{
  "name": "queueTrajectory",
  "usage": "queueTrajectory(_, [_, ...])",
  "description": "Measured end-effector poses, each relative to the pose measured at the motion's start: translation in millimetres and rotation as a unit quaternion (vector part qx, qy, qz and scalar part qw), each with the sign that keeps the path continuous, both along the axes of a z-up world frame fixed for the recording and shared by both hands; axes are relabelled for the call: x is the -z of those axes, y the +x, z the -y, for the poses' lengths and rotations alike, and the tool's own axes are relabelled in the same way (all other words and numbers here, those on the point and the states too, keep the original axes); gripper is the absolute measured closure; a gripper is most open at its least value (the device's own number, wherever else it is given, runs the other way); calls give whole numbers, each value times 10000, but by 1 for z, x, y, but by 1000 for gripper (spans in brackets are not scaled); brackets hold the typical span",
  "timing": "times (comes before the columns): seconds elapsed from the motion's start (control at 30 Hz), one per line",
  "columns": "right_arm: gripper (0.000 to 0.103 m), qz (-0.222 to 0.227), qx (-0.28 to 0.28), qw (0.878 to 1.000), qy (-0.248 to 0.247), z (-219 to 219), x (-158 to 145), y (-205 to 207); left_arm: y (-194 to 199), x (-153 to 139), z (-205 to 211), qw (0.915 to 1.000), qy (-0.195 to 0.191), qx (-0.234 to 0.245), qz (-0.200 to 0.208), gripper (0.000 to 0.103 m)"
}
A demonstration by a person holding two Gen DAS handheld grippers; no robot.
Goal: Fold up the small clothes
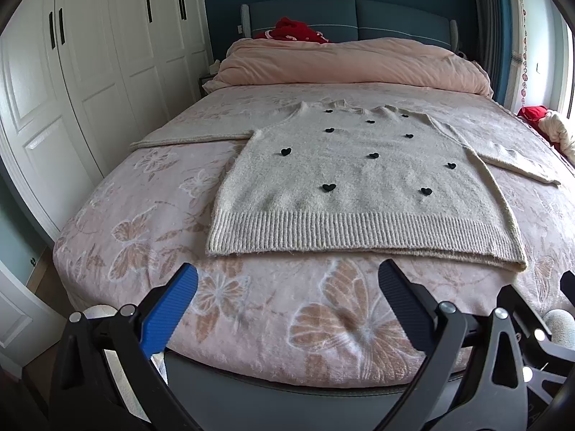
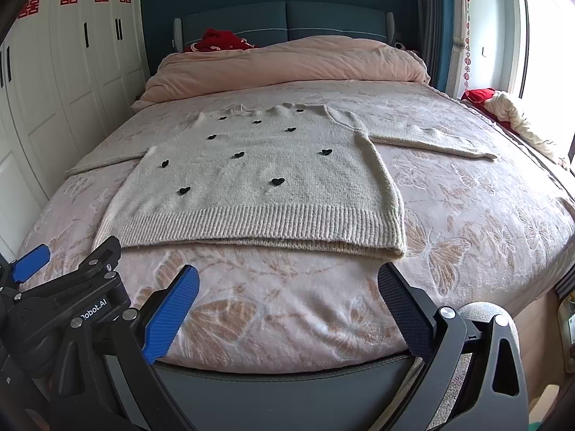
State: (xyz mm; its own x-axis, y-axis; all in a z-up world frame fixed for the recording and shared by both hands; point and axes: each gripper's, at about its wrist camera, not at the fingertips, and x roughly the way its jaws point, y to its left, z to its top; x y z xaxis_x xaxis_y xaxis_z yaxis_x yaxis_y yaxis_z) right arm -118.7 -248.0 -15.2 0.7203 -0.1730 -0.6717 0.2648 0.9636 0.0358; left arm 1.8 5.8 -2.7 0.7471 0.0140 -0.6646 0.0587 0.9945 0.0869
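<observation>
A cream knit sweater point(image 1: 359, 179) with several small black hearts lies flat, front up, on the bed, both sleeves spread out to the sides. It also shows in the right wrist view point(image 2: 258, 183). My left gripper point(image 1: 287, 280) is open and empty, hovering over the foot of the bed just short of the sweater's ribbed hem. My right gripper point(image 2: 287, 280) is open and empty, just short of the hem's right corner. The left gripper also shows at the left edge of the right wrist view point(image 2: 72, 265).
The bed has a pink butterfly-print blanket point(image 1: 161, 215). A rolled pink duvet point(image 1: 352, 64) and a red item point(image 1: 298, 30) lie by the blue headboard. White wardrobes point(image 1: 90, 72) stand on the left. Red and cream cloth point(image 2: 503, 107) lies on the right by the window.
</observation>
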Motion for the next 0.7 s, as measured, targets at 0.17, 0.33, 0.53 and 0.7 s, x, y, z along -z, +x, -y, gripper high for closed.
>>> queueTrajectory(0.17, [5,-6,-4,10000,3,0,1,-1,0,1,0,10000,11,-18,2,5])
queueTrajectory(0.33, [5,-15,-3,10000,4,0,1,-1,0,1,0,10000,9,-11,2,5])
queueTrajectory(0.53, [5,-25,-3,10000,-14,0,1,-1,-1,2,0,10000,29,-9,12,5])
queueTrajectory(0.7, [5,-42,-4,10000,-9,0,3,-1,0,2,-1,10000,28,-21,-5,5])
